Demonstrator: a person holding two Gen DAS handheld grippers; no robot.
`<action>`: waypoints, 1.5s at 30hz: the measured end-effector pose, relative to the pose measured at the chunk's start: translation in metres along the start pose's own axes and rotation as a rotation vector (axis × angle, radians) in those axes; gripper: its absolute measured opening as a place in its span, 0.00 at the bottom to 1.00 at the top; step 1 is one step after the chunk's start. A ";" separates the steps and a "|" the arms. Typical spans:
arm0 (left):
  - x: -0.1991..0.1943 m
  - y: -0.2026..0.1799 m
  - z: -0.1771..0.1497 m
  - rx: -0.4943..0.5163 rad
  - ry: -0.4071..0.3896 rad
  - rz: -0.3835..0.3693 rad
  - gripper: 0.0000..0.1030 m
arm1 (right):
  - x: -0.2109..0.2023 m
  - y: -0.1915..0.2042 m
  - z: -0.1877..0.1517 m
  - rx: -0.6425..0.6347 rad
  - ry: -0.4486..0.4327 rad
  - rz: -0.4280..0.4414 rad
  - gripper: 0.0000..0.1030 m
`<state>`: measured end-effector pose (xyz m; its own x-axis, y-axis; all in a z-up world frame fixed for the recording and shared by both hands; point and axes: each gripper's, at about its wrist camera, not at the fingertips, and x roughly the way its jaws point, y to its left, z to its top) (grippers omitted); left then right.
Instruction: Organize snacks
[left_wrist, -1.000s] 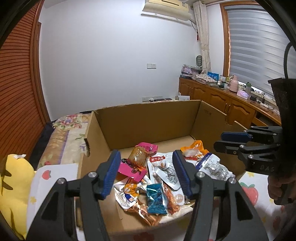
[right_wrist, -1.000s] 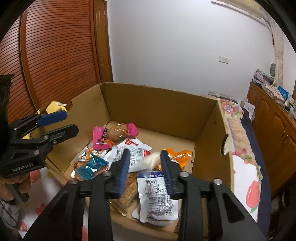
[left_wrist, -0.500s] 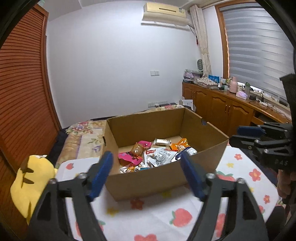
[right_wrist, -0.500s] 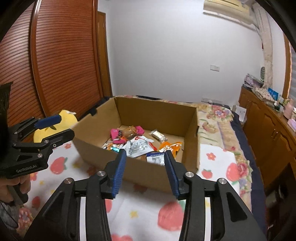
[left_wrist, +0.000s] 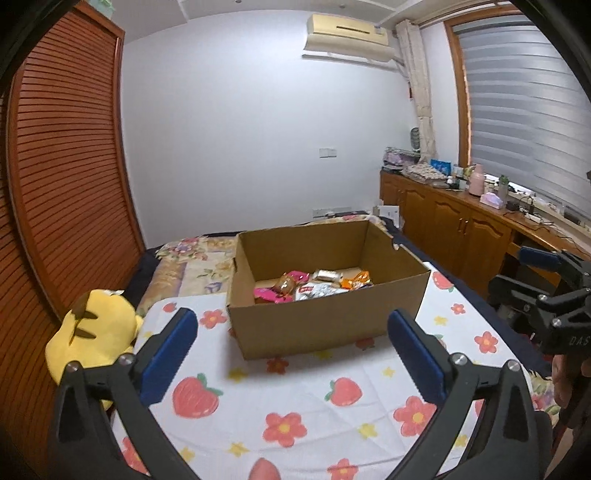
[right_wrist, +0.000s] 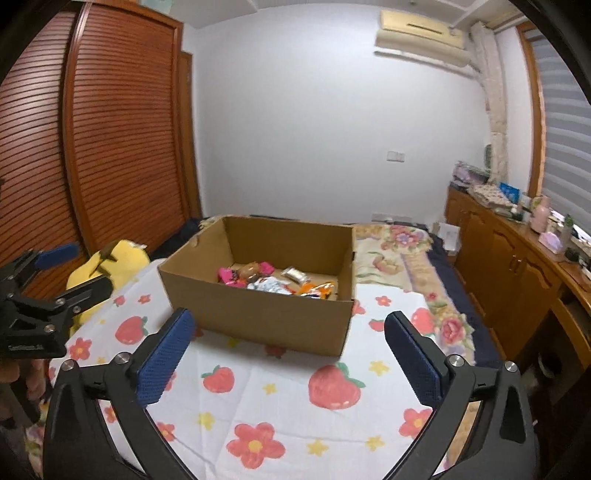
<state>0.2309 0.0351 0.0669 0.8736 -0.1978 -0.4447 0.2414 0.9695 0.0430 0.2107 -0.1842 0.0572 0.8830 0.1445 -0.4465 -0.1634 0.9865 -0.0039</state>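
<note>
Nearest the lens, the left tongs (left_wrist: 291, 354) and the right tongs (right_wrist: 288, 354) are opening wide with nothing between the blue pads (left_wrist: 168, 350) — a second ago both sat low over the snack pile, partly closed, and now they have drawn back and up so the whole cloth shows beneath them. That retreat with empty jaws suggests the sorting is done, or at least paused. Both point gently downward, side by side; the right tongs show at the edge of the left view, held in a hand (left_wrist: 565, 380).

Below lies the strawberry-and-flower cloth (left_wrist: 295, 398) over the tabletop. Beyond it stands the cardboard box (left_wrist: 325, 325), open-topped, with the snacks (left_wrist: 310, 286) lying loose on its floor — pink, silver and orange packets. A yellow plush toy (left_wrist: 92, 328) rests to the box's left, with the bed behind.
</note>
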 end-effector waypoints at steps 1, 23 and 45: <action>-0.002 0.001 -0.001 -0.003 0.004 0.002 1.00 | 0.000 0.001 -0.001 0.002 0.004 -0.003 1.00; -0.077 -0.028 -0.059 -0.020 0.051 0.104 1.00 | -0.079 0.008 -0.041 0.055 -0.019 -0.051 1.00; -0.114 -0.025 -0.102 -0.035 0.044 0.145 1.00 | -0.110 0.019 -0.089 0.078 -0.026 -0.100 1.00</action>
<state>0.0826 0.0480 0.0256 0.8784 -0.0498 -0.4753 0.0986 0.9920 0.0783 0.0711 -0.1887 0.0266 0.9046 0.0457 -0.4238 -0.0400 0.9989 0.0224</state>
